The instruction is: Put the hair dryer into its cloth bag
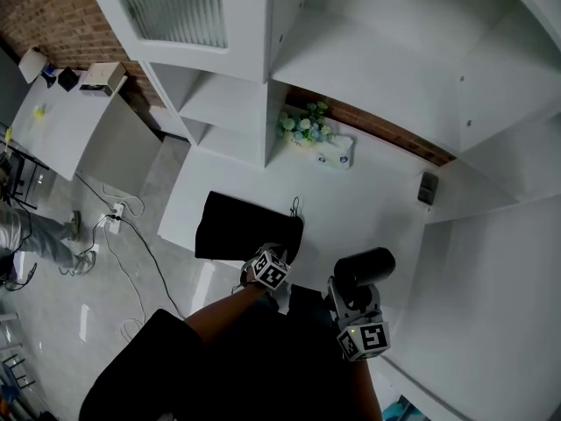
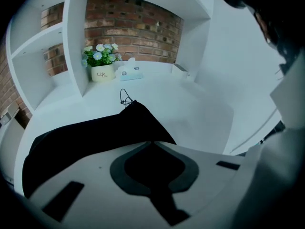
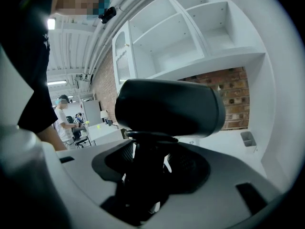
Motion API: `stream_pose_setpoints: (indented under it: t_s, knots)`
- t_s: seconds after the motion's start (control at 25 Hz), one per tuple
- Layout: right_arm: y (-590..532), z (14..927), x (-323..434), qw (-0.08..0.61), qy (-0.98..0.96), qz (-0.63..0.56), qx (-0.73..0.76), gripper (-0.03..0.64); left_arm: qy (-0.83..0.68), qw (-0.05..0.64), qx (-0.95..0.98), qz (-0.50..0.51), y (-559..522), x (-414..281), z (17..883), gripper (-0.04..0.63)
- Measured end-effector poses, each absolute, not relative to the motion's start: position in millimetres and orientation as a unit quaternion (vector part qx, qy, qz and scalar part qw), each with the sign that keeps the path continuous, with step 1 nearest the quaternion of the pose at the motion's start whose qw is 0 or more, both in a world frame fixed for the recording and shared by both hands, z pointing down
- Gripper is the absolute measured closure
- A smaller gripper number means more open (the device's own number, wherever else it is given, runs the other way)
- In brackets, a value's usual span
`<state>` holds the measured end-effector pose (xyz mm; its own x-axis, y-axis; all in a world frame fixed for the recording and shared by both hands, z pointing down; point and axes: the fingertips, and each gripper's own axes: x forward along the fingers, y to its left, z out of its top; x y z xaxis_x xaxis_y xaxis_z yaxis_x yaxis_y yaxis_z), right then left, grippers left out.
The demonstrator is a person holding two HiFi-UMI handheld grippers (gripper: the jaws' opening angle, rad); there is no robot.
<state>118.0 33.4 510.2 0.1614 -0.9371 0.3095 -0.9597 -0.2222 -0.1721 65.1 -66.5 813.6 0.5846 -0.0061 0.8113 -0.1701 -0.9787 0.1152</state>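
Clamping hair dryer (image 3: 169, 109) | right gripper (image 3: 150, 149) | handle hidden between jaws

Little flower pot (image 1: 302, 128) sits in my white shelf unit (image 1: 237, 103), brick wall (image 2: 133, 27) right behind it. Just right of the pot there's a small white box (image 1: 337, 154), further right a grey holder (image 1: 428, 187). Way off to the pot's left: a white desk (image 1: 61, 121), plus a power strip (image 1: 114, 219) on the floor.
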Motion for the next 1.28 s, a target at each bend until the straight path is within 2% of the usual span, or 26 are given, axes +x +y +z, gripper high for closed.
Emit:
stream_pose_setpoints:
  t_s: [0.2,0.4,0.88,1.28]
  knots:
    - [20,549,127,0.079,-0.653,0.196,0.727,0.376,-0.088,0.123,0.899,0.411,-81,63,787,0.569]
    - [1,612,118,0.179,-0.712,0.210,0.646,0.376,-0.136,0.154,0.909,0.363,-94,56,753,0.569]
    - [-16,746,87,0.344,-0.755,0.282,0.482,0.376,-0.202,0.171,0.908,0.325,-104,52,713,0.569]
    - [-8,795,68,0.416,-0.765,0.302,0.388,0.376,-0.204,0.177,0.916,0.298,-95,61,701,0.569]
